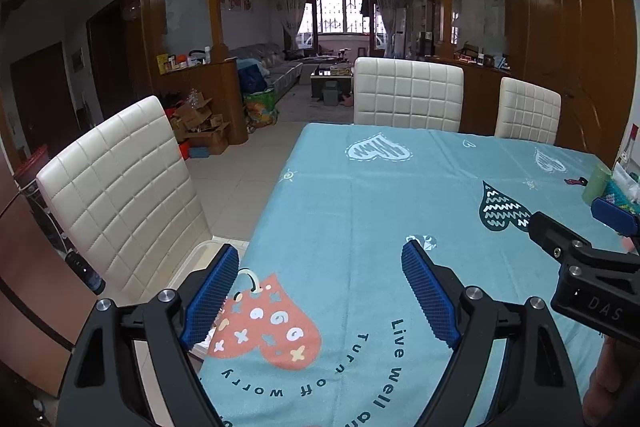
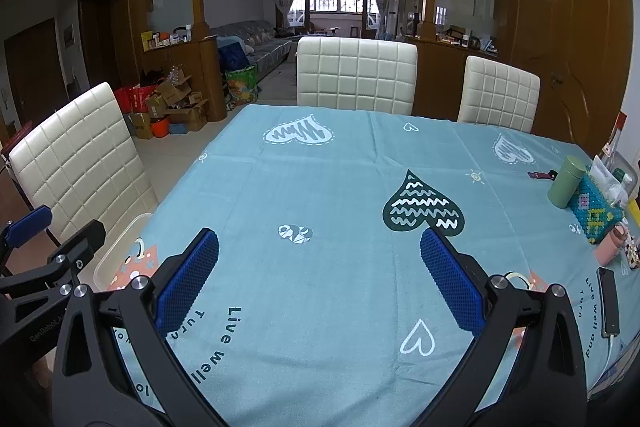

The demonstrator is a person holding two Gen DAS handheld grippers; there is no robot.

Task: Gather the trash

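My left gripper point(image 1: 320, 254) hangs open over the near left part of the blue heart-print tablecloth point(image 1: 360, 195), with nothing between its blue pads. To its right, my right gripper point(image 2: 319, 239) is also open and empty above the cloth point(image 2: 320, 179). Each gripper shows at the edge of the other's view: the right one point(image 1: 576, 239) and the left one point(image 2: 48, 239). A translucent plastic box point(image 2: 120, 247) sits just off the table's left edge, beside the chair. No loose wrapper or scrap shows on the cloth in either view.
White quilted chairs stand at the left side point(image 2: 76, 155) and far side point(image 2: 356, 71) of the table. At the right edge are a green cup point(image 2: 566, 187), a beaded box point(image 2: 596, 215), a pink item point(image 2: 612, 247) and a phone point(image 2: 608, 301). Cardboard boxes point(image 2: 176, 107) clutter the floor beyond.
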